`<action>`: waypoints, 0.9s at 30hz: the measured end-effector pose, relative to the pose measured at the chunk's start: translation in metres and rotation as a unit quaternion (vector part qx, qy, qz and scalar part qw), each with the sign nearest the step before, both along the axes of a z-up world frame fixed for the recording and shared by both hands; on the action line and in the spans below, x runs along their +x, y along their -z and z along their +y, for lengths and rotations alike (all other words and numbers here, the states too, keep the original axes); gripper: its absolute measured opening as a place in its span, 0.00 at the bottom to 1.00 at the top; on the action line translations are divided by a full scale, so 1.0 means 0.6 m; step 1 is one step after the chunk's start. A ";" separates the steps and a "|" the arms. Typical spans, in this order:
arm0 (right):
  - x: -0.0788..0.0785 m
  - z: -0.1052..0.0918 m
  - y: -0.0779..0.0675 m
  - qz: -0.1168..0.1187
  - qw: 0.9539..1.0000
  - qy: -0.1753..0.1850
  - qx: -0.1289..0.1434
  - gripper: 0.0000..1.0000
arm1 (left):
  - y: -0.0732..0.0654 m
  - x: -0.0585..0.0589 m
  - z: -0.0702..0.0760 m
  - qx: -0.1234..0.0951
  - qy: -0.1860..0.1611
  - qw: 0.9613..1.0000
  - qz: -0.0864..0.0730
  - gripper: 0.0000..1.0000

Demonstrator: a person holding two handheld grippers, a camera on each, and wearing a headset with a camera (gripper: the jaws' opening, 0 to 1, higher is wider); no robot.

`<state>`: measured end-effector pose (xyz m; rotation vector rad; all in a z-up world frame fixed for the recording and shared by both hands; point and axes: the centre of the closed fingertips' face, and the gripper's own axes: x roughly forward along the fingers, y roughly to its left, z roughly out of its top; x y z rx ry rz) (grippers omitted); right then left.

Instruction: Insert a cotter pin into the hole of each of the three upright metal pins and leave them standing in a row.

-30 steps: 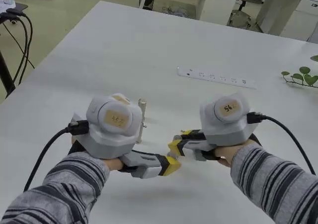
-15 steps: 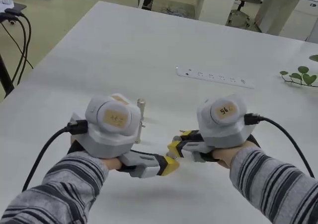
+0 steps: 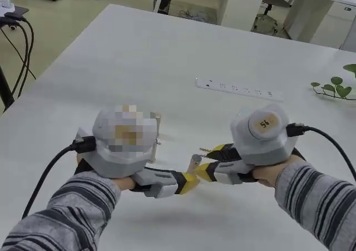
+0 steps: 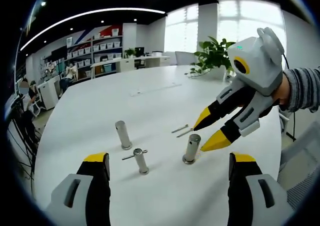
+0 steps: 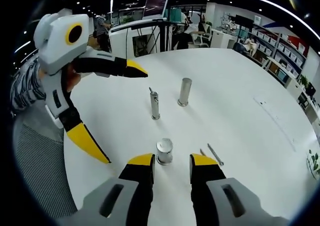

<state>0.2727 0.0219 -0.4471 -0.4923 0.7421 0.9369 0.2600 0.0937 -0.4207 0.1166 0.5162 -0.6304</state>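
Three upright metal pins stand on the white table. The middle pin carries a cotter pin through its hole. The far pin is bare. The near pin is also bare and stands just ahead of my right gripper, which is open. My left gripper is wide open and holds nothing, with the pins in front of it. Two loose cotter pins lie on the table beside the near pin.
A white power strip lies across the table further back. A small green plant sits at the right edge. Black cables trail from both grippers. Office desks and chairs stand beyond the table.
My right gripper has drawn back to the right, uncovering the near pin at its tips. The left gripper has stayed about where it was.
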 end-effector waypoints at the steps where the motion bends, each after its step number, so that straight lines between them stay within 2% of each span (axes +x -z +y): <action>1: 0.003 -0.003 0.001 0.002 1.000 0.000 -0.003 0.23 | 0.000 0.000 0.000 0.000 0.000 1.000 -0.001 0.99; 9: 0.032 -0.029 0.021 0.020 0.999 0.006 -0.030 0.20 | -0.002 0.000 -0.004 -0.003 0.002 1.000 -0.001 0.99; 13: 0.046 -0.037 0.032 0.021 0.999 0.002 -0.046 0.19 | -0.004 0.000 -0.005 -0.003 0.003 1.000 -0.004 0.99; 20: 0.062 -0.045 0.057 0.034 0.996 -0.018 -0.080 0.15 | -0.004 0.001 -0.003 -0.003 0.000 1.000 -0.003 0.99; 27: 0.075 -0.055 0.076 0.048 0.993 -0.024 -0.103 0.12 | -0.008 0.001 -0.005 -0.005 0.004 1.000 -0.006 0.99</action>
